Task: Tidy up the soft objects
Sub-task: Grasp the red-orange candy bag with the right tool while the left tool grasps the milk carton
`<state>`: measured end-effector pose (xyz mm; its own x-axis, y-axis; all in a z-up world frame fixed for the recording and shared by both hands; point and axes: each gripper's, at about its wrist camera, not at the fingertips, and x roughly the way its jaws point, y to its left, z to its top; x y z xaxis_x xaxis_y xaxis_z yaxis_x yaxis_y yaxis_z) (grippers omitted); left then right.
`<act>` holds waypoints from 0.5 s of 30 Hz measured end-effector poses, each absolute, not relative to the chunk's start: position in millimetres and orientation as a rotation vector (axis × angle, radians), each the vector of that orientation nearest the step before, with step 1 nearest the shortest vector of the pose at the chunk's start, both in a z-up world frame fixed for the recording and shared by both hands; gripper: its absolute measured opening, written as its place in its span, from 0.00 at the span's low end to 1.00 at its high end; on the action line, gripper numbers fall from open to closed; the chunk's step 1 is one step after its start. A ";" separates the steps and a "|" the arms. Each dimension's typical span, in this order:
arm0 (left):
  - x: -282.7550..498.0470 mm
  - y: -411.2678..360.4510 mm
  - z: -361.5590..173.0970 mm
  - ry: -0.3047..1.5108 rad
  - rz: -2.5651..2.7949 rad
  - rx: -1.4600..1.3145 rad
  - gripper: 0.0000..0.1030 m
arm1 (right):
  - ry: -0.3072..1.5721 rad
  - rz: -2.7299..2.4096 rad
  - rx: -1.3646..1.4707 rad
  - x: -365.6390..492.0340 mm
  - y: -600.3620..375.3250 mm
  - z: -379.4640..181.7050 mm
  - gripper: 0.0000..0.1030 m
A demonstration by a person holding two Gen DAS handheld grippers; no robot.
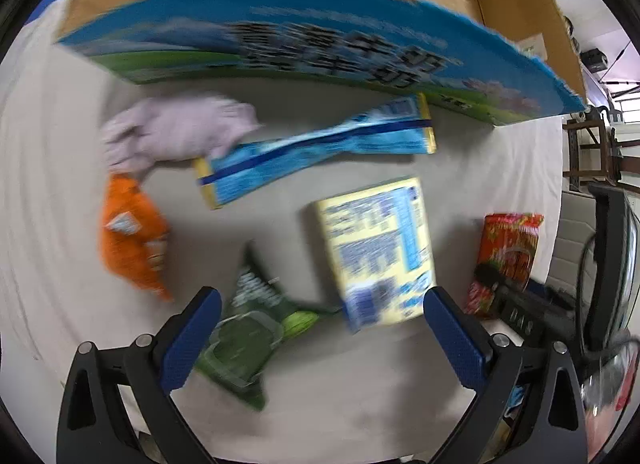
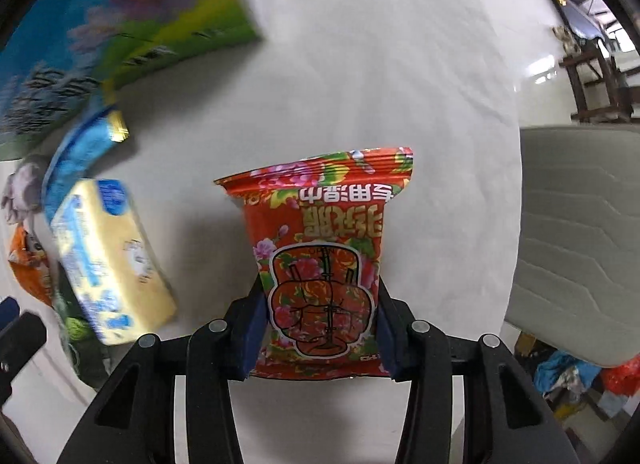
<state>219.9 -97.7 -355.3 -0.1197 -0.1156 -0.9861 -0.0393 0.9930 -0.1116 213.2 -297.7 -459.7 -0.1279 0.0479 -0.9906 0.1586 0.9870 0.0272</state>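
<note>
My right gripper (image 2: 320, 312) is shut on a red flowered wet-wipes pack (image 2: 320, 256) and holds it above the white table; the pack also shows in the left wrist view (image 1: 508, 256). My left gripper (image 1: 320, 312) is open and empty, above a green pouch (image 1: 248, 328) and a yellow tissue pack (image 1: 380, 248). A long blue packet (image 1: 316, 151), a lilac cloth (image 1: 176, 131) and an orange pouch (image 1: 132, 240) lie further off. An open cardboard box (image 1: 320, 43) with blue and green sides stands at the back.
A white cloth covers the table (image 2: 380, 63). A grey padded panel (image 2: 580, 244) stands beyond its right edge, with clutter on the floor below. The yellow tissue pack (image 2: 108, 260) lies left of my right gripper.
</note>
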 end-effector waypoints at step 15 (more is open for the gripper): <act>240.1 -142.1 -393.4 1.712 -0.073 0.035 0.64 | 1.722 -0.091 0.203 224.9 -306.8 -480.3 0.48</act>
<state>240.1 -142.1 -393.4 -0.1421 -0.0190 -0.9897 0.0652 0.9975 -0.0285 224.9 -306.8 -480.3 -0.1484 0.0829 -0.9854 0.1869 0.9809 0.0544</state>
